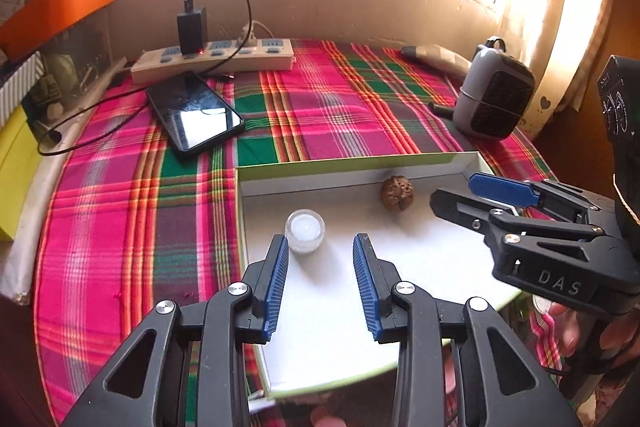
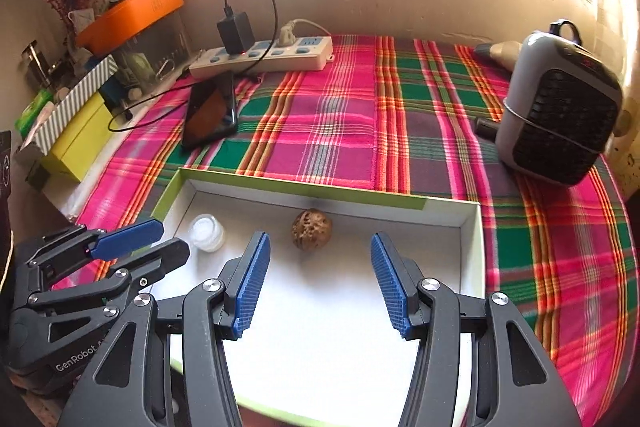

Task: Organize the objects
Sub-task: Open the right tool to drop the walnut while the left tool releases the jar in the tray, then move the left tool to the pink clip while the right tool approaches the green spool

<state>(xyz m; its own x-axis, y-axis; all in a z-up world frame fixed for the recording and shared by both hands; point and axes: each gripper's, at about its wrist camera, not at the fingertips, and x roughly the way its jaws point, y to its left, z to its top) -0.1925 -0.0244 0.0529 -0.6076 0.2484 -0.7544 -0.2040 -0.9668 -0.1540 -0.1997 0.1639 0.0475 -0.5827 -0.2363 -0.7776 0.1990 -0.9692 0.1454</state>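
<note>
Where the white tray [image 2: 472,247] rests on the plaid cloth [image 2: 340,123], it holds two objects: one walnut [image 2: 311,229] near the far wall and one small white candle [image 2: 207,233] toward the left corner. The right gripper [image 2: 318,277], fingers spread and empty, hovers over the tray with the walnut just ahead of its gap. The left gripper [image 1: 320,279], likewise released, has the candle [image 1: 305,230] just ahead of its left fingertip. Beyond lie one phone [image 1: 195,115], one power strip [image 1: 216,61] and one grey heater [image 1: 496,95].
</note>
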